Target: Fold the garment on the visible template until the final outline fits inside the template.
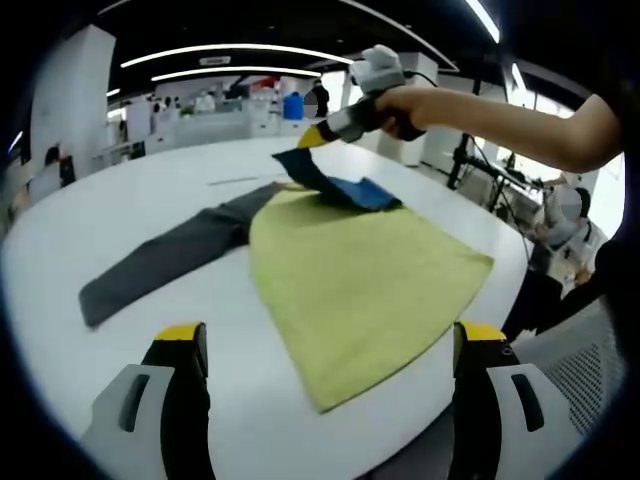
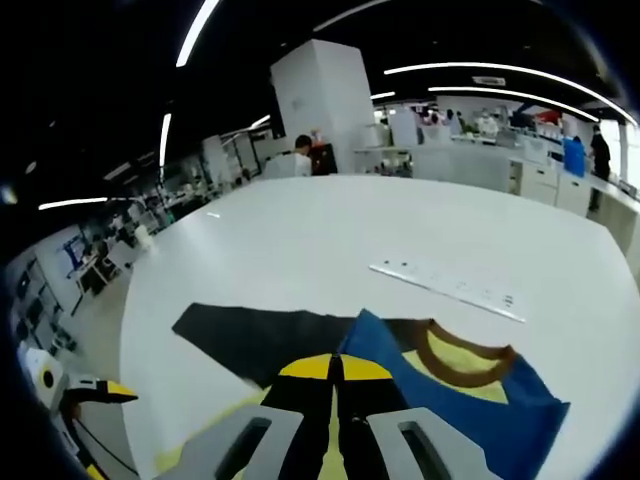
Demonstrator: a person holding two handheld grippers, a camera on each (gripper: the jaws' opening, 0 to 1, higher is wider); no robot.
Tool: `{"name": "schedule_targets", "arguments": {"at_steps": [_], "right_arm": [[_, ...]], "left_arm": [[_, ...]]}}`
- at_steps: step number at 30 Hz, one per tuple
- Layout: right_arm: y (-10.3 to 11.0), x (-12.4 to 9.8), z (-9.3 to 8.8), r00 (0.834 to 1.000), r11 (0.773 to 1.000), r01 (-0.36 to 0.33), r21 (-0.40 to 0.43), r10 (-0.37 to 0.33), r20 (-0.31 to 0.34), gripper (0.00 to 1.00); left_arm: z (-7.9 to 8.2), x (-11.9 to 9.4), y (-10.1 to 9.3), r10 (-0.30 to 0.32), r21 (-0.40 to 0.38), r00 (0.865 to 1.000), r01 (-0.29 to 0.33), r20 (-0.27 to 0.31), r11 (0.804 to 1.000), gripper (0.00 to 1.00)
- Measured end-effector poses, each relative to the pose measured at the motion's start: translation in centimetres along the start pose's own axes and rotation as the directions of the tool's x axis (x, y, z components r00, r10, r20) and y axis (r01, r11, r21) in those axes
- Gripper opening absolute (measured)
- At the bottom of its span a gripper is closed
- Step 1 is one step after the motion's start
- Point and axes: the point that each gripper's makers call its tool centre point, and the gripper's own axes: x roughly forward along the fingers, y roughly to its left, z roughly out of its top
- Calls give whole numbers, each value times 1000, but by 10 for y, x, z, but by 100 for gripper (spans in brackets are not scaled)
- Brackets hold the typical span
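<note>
garment (image 1: 360, 270) | right gripper (image 2: 335, 368) fingers pinch its blue fold | left gripper (image 1: 330, 345) fingers wide apart, empty

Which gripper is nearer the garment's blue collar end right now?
Right. The right gripper is shut on the garment, lifting its collar end off the yellow template. The left gripper is open at the template's near edge, apart from it.

A wide white table (image 2: 330, 230) stands in a large open hall with a dark ceiling (image 1: 250, 25) crossed by long curved light strips (image 1: 235, 52). A thick white pillar (image 2: 325, 105) rises past the table's far edge, with white counters (image 2: 480, 165) beside it and people in the distance.
</note>
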Motion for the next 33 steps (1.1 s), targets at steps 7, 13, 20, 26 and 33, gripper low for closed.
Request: {"name": "schedule_targets", "arguments": {"at_steps": [7,13,20,26,33], "right_arm": [[21,8,-10,999,999,-48,-5,48,-14,0],[41,18,-23,996,996,-85,-37,84,-30,0],[51,28,-39,993,993,-106,-44,103,-60,0],[55,32,-50,987,990,-140,-16,138,-82,0],[48,25,-56,989,993,-117,-24,115,-93,17]], "left_arm": [[-3,-1,3,10,-10,1000,-10,-2,1000,99],[-4,1,2,8,-11,1000,-8,-7,1000,99],[-6,-1,4,13,-17,1000,-13,-10,1000,99],[-7,-4,7,22,-20,1000,-22,-10,1000,99],[-4,-4,8,28,-15,1000,-28,-7,999,99]]}}
